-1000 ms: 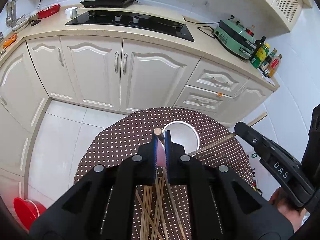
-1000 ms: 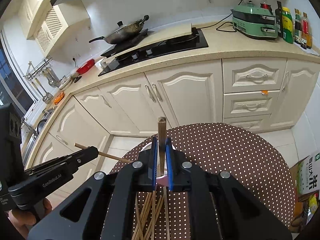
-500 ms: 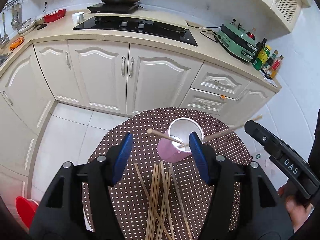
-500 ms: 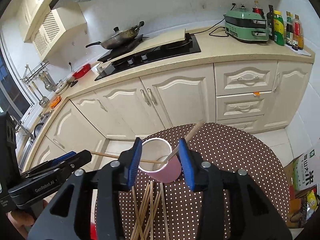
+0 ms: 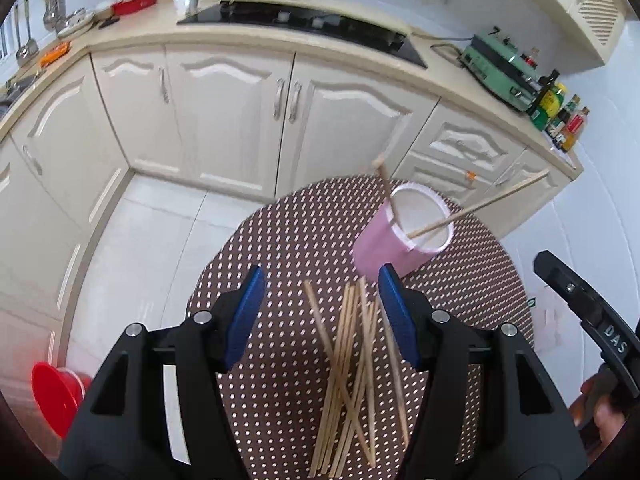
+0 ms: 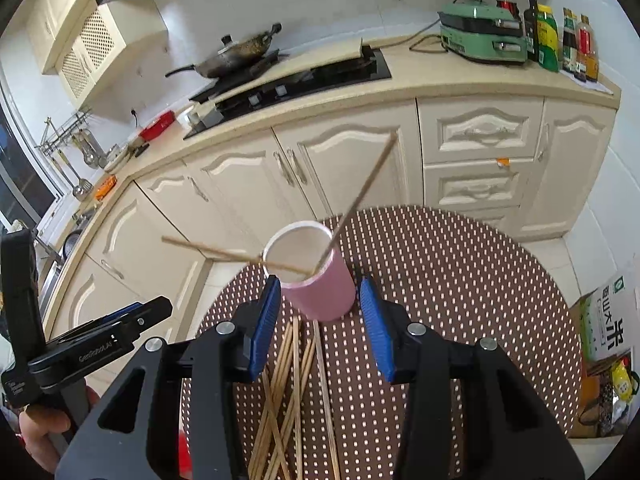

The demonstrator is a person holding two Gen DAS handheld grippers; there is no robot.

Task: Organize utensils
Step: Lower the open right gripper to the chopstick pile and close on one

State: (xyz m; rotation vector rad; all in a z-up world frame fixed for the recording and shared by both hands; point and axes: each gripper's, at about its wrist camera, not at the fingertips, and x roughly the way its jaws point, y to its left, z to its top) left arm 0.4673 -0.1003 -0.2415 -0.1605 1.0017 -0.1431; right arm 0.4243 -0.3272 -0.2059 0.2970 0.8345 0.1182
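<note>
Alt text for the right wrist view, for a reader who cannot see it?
The open right tool hangs over a dotted table, just short of a pink cup holding two leaning sticks. More sticks lie loose below; the left tool is at left.

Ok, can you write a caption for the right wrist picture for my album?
Two chopsticks lean in the pink cup beyond the open right gripper, more chopsticks lying below.

Pink cup on brown, white-dotted tablecloth.
</note>
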